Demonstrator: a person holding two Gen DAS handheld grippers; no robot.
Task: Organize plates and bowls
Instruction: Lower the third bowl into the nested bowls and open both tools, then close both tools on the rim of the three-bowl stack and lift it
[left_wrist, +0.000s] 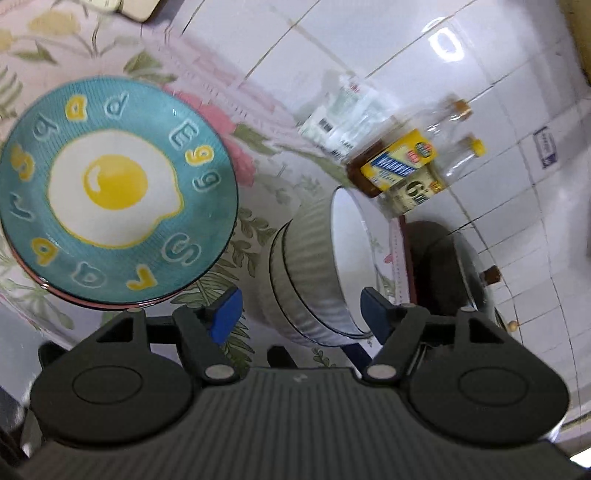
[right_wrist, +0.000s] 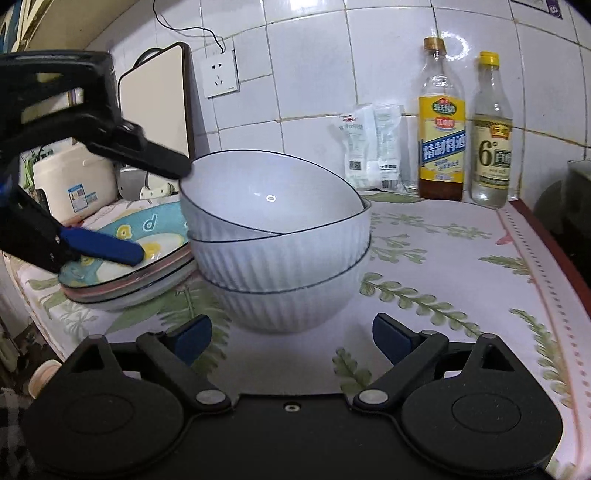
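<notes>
A stack of white ribbed bowls (right_wrist: 284, 258) stands on the floral cloth; the top bowl (right_wrist: 269, 199) sits tilted in it. Left of it is a stack of plates (right_wrist: 129, 280) topped by a teal fried-egg plate (left_wrist: 114, 192). My left gripper (left_wrist: 301, 314) is open, hovering over the gap between plates and bowls (left_wrist: 314, 273); in the right wrist view (right_wrist: 162, 206) its upper finger is at the top bowl's rim and its blue pad is over the plate. My right gripper (right_wrist: 291, 336) is open and empty just in front of the bowl stack.
Two bottles (right_wrist: 441, 125) (right_wrist: 491, 133) and a white packet (right_wrist: 373, 147) stand against the tiled wall behind the bowls. A rice cooker (right_wrist: 74, 177) and cutting board (right_wrist: 155, 107) are at the back left. A dark wok (left_wrist: 454, 266) sits past the counter's right edge.
</notes>
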